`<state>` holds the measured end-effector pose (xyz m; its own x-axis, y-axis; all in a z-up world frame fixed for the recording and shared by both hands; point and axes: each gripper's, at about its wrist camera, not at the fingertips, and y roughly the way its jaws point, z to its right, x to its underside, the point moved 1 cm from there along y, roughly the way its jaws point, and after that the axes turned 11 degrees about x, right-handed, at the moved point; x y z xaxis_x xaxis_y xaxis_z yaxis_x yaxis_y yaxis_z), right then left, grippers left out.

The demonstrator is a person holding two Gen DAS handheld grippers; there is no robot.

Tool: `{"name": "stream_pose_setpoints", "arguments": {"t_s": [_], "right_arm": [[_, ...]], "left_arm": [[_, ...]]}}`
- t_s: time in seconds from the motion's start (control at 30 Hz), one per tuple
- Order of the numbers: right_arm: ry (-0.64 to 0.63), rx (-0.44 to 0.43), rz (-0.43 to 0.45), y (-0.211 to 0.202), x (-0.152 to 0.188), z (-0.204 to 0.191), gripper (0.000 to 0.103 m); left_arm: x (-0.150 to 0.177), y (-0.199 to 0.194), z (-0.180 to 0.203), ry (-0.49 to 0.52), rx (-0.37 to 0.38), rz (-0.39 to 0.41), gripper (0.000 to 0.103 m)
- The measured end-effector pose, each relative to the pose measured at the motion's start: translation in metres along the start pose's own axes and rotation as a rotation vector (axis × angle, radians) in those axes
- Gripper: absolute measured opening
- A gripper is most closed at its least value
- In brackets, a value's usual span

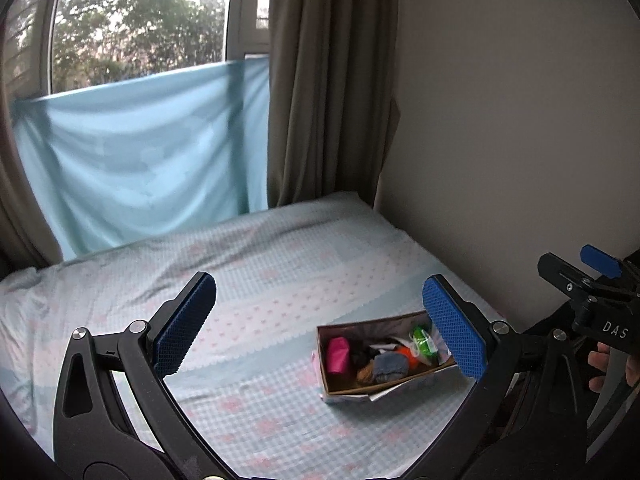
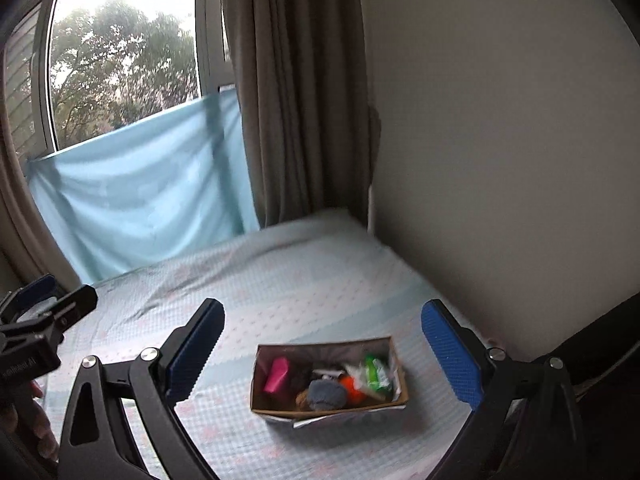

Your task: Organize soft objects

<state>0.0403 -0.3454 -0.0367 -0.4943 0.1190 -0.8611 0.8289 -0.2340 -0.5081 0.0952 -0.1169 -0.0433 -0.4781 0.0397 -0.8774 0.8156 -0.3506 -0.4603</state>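
A cardboard box [image 1: 325, 364] [image 2: 256, 376] sits on the bed, holding several soft things: a pink item [image 1: 338, 355] [image 2: 277, 375], a grey-blue knitted ball [image 1: 390, 365] [image 2: 326, 394], an orange piece [image 2: 351, 386] and a green packet [image 1: 422, 338] [image 2: 374, 369]. My left gripper [image 1: 320, 322] hovers open above and short of the box, nothing between its blue pads. My right gripper [image 2: 322, 346] also hangs open over the box, empty. The right gripper shows at the left wrist view's right edge [image 1: 592, 284], its jaws unclear from there.
The bed [image 1: 248, 272] [image 2: 304, 280] has a pale blue checked sheet with pink spots. A beige wall [image 1: 500, 140] borders its right side. Brown curtains [image 1: 328, 80], a light blue cloth [image 1: 148, 152] and a window stand behind. A hand [image 1: 600, 364] grips the right tool.
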Motion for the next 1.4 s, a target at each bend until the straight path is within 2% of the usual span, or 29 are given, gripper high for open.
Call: {"name": "stream_pose_setpoints", "arguments": {"t_s": [0.13, 0.6, 1.4], "right_arm": [[0.02, 0.046, 0.045, -0.02, 0.003, 0.002, 0.098], [0.037, 0.092, 0.108, -0.041, 0.009, 0.003, 0.098], [0.048, 0.089, 0.099, -0.04, 0.007, 0.003, 0.098]], "left_arm": [[0.006, -0.017, 0.007, 0.05, -0.043, 0.046, 0.103], [0.011, -0.033, 0.022, 0.077, -0.012, 0.077, 0.103], [0.008, -0.026, 0.02, 0.071, -0.011, 0.075, 0.103]]}}
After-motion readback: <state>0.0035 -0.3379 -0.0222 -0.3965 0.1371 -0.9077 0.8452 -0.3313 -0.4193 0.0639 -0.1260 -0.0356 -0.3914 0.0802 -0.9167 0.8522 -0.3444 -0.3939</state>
